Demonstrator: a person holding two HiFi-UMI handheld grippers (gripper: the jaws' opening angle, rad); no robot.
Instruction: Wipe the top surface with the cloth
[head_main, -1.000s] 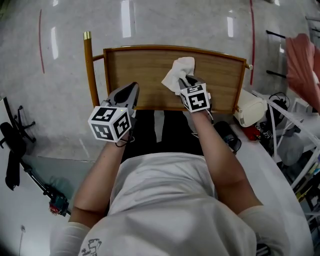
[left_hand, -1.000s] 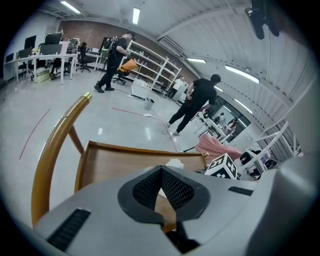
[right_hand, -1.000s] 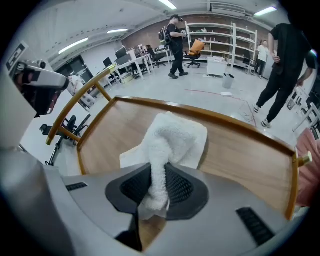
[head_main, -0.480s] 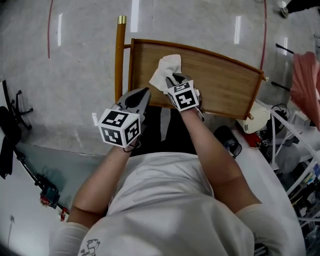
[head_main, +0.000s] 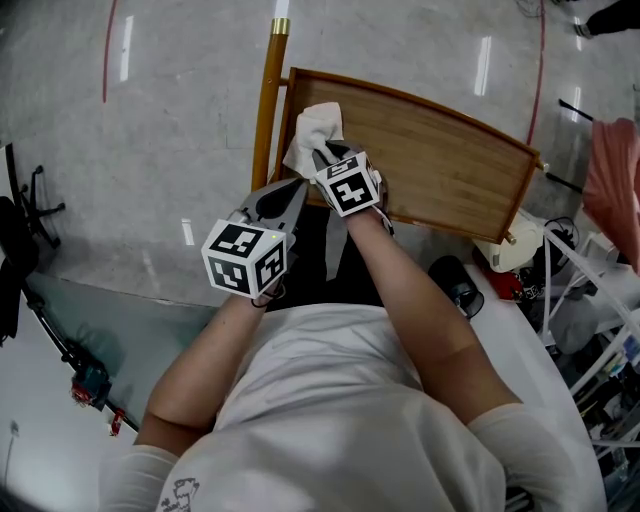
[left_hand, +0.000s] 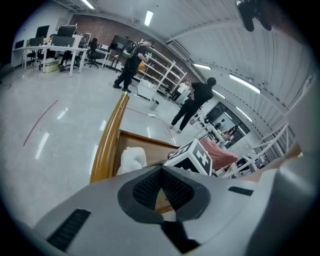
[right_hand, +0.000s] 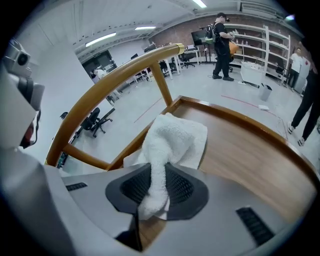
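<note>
Right now my right tongs (head_main: 322, 152) are clamped on the white cloth (head_main: 312, 128). A twisted fold of it is pinched between the ribbed pads, and the rest bunches out ahead of the tips. The cloth rests on the wooden surface (head_main: 455, 165) at its left end, close to the raised rim and the corner where the round wooden post (head_main: 268, 100) stands.

My left tongs (head_main: 283, 197) sit just beside the right ones, over the near edge of the surface at that same corner. Their tips are closed together with nothing between them; a small gap lower down shows only wood behind. From the left gripper view I see the cloth and the right gripper's marker cube (left_hand: 192, 157) just ahead, with the post running along the left.
</note>
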